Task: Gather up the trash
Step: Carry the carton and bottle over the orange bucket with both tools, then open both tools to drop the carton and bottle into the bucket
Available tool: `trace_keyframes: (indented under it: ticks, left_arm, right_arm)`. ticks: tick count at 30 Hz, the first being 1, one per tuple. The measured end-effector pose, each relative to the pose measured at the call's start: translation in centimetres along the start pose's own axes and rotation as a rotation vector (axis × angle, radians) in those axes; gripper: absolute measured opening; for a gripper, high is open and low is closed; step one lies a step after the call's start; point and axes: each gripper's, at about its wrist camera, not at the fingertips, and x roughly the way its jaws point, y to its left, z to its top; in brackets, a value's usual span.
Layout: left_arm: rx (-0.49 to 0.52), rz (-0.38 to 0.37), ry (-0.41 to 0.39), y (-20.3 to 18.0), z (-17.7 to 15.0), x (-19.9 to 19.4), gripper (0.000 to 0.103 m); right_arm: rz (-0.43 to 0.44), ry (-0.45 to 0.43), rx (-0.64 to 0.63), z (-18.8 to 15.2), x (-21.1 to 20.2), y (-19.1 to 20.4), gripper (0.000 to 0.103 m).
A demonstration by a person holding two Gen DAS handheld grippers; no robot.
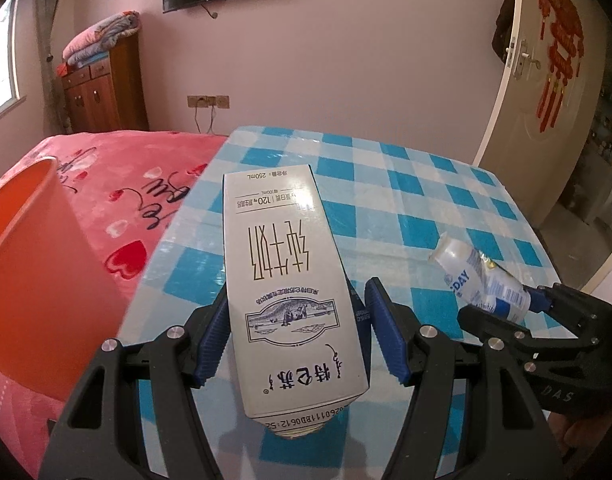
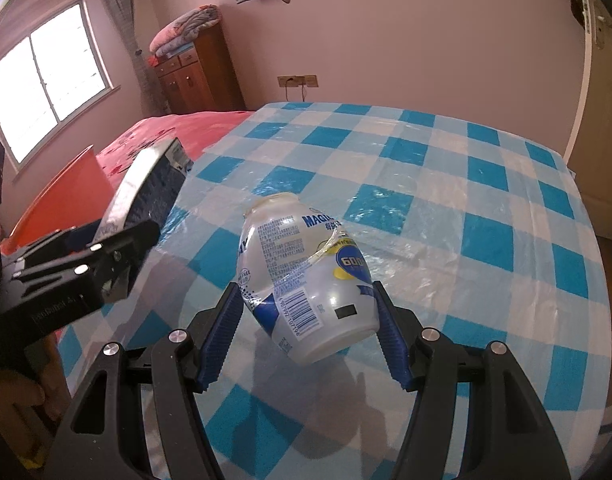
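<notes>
Here the left gripper (image 1: 294,334) is clamped on a white milk carton (image 1: 284,280) that juts toward twelve o'clock above the blue-checked table (image 1: 406,184). The right gripper (image 2: 306,330) pinches a clear plastic bottle (image 2: 306,276), tilted toward eleven. Both grippers angle downward. The carton reads "250mL"; the bottle shows "MAGIC". An orange bin (image 1: 34,272) stands at nine o'clock.
</notes>
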Motion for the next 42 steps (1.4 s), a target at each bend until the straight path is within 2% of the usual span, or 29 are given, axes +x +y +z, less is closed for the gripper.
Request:
trace_keyframes:
  ticks: [12, 21, 30, 42]
  left_arm:
    - [-0.020, 0.041, -0.074, 2.8, 0.4, -4.9, 0.065]
    - [-0.053, 0.084, -0.131, 5.7, 1.0, -8.0, 0.065]
    - [-0.119, 0.173, -0.178, 11.0, 1.3, -10.7, 0.065]
    - [-0.191, 0.301, -0.182, 18.4, 1.6, -11.7, 0.065]
  right_arm:
    - [0.041, -0.004, -0.026, 0.4, -1.8, 3.1, 0.064]
    - [0.086, -0.011, -0.092, 1.7, -2.4, 7.0, 0.065]
    - [0.152, -0.011, -0.194, 4.0, -2.0, 12.6, 0.065]
    - [0.272, -0.031, -0.355, 8.4, -0.2, 22.1, 0.065]
